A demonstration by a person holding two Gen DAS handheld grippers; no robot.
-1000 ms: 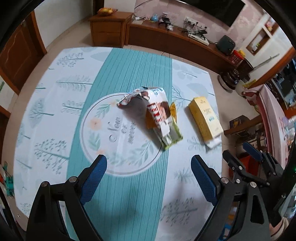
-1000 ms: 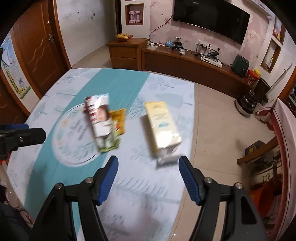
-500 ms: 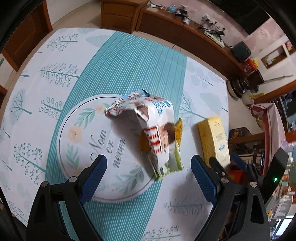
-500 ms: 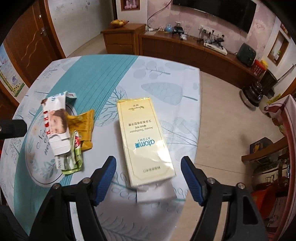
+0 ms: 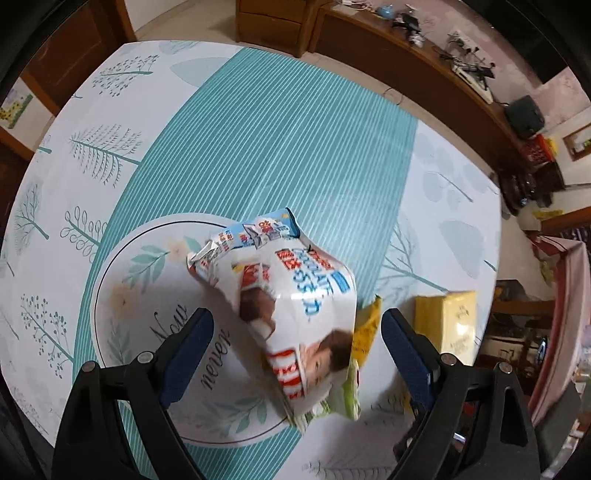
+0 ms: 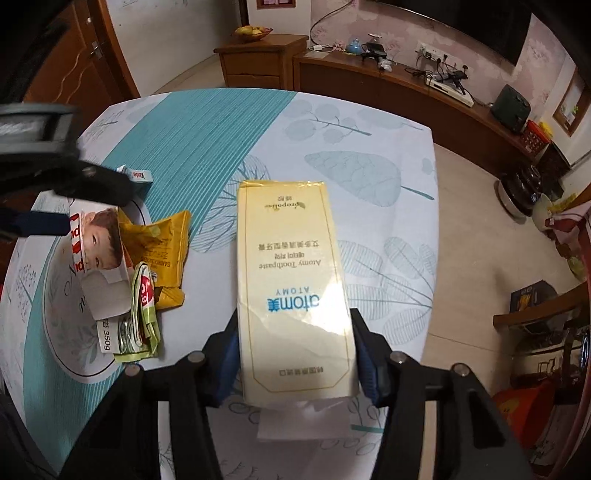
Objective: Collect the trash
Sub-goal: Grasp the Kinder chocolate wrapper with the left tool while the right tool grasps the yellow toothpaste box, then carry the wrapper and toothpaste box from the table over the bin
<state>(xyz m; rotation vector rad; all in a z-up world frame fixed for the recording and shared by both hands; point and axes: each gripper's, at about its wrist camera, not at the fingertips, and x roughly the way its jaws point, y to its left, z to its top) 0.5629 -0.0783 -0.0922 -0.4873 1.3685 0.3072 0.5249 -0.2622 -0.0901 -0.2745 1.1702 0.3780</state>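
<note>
A crumpled white chocolate box [image 5: 295, 295] lies on the round patterned table [image 5: 258, 129], on top of a yellow wrapper [image 5: 364, 328] and a green wrapper [image 5: 343, 398]. My left gripper [image 5: 295, 345] hangs open just over this pile, one blue finger on each side, touching nothing. A yellow toothpaste box [image 6: 291, 280] lies flat near the table's right edge with a white paper slip [image 6: 303, 424] under its near end. My right gripper [image 6: 295, 354] straddles the box's near end, jaws closing, pads against both long sides. The same pile [image 6: 98, 240] lies left of it.
Tiled floor [image 6: 461, 258] starts just right of the table edge. A long wooden TV cabinet [image 6: 406, 88] with cables and devices runs along the far wall, and a small cabinet with a fruit bowl [image 6: 253, 31] stands beside it. Teal striped cloth [image 6: 207, 140] covers the table's far half.
Both grippers sank toward the table. The left came over the crumpled box, still wide open. The right moved onto the yellow box's near end and its jaws narrowed against the sides.
</note>
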